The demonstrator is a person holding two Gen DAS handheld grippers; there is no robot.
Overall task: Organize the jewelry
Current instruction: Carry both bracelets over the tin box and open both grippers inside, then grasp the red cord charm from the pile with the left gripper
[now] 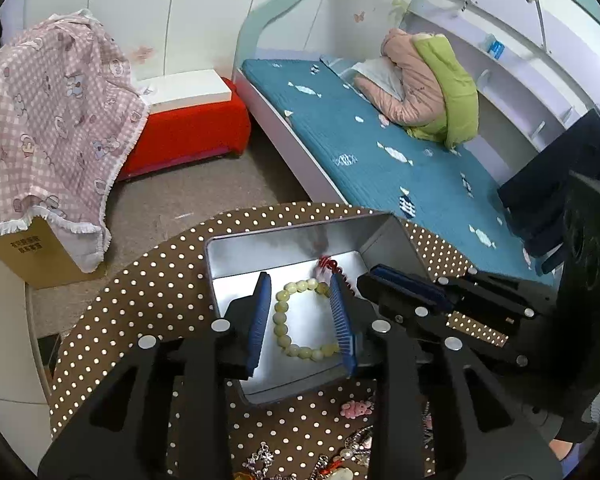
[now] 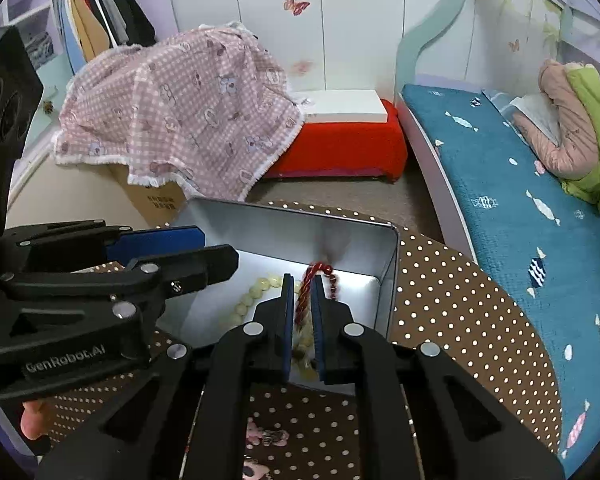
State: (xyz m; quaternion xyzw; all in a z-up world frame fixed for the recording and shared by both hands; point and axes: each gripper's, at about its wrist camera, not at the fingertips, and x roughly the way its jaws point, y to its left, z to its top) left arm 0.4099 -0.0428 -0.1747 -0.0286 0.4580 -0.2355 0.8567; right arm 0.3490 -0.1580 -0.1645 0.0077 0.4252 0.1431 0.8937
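A pale yellow-green bead bracelet [image 1: 280, 320] lies on the floor of an open silver tin [image 1: 220, 240]. A red twisted cord [image 1: 328, 264] hangs off its far end. My left gripper [image 1: 300, 280] is open inside the tin. Its blue pads stand either side of the bead loop without pressing it. In the right wrist view, my right gripper [image 2: 303, 280] is shut on the red cord [image 2: 302, 296], low in the tin [image 2: 392, 248]. The beads [image 2: 256, 290] trail to its left, and the left gripper [image 2: 216, 250] reaches in from that side.
The tin sits on a brown polka-dot tablecloth [image 1: 140, 280]. A pink bunny charm [image 1: 356, 408] and several silver pieces [image 1: 260, 460] lie near the front edge. Beyond are a blue bed [image 1: 380, 152], a red stool [image 1: 188, 128] and a pink cloth over a cardboard box [image 1: 52, 120].
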